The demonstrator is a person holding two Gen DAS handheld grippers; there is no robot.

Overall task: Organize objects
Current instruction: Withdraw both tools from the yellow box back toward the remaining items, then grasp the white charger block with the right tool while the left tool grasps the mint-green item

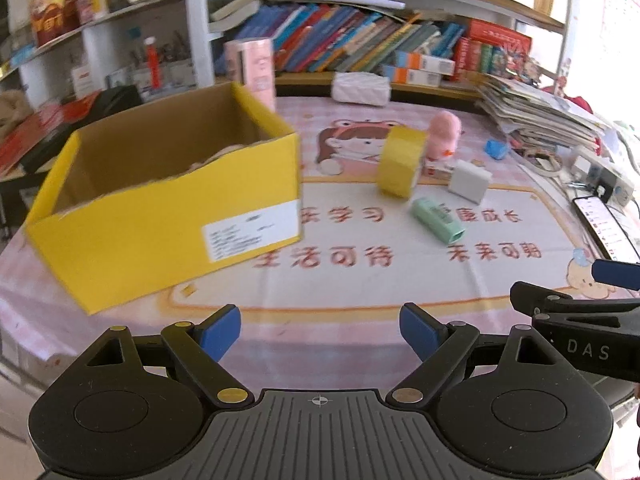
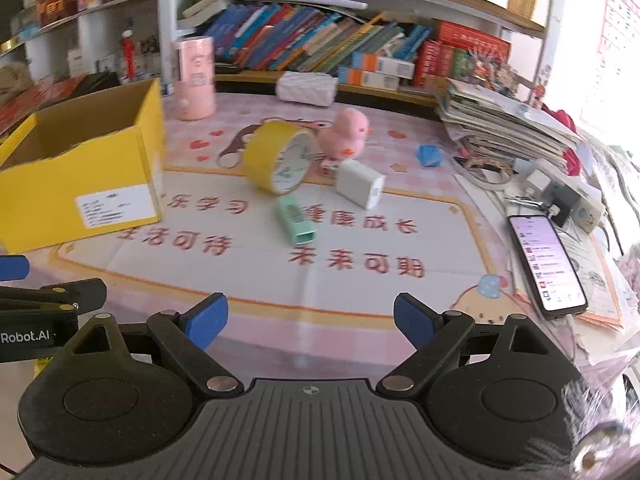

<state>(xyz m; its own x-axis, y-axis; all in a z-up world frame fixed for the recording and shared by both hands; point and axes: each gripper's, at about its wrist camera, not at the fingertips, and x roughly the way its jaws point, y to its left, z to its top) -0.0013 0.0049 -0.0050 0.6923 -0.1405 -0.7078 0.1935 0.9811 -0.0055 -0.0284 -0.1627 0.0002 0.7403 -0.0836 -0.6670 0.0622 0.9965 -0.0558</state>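
Writing: "DAS" on right gripper [image 2: 311, 322], "Robot.AI" on left gripper [image 1: 320, 330]
Grippers: both wide apart, empty
Box [image 1: 168, 216]: yellow, white label, desk's left edge

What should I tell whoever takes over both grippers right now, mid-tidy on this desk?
Left gripper: open, empty, at the mat's near edge. Right gripper: open, empty, alongside it.
Yellow box stands open on the left of the mat; something pale lies inside, unclear what.
Still out on the mat: yellow tape roll on edge, pink duck toy behind it, white charger, green case nearest the grippers, small blue item farther right.
Done: nothing certain. Left: probably move these loose items into the box.
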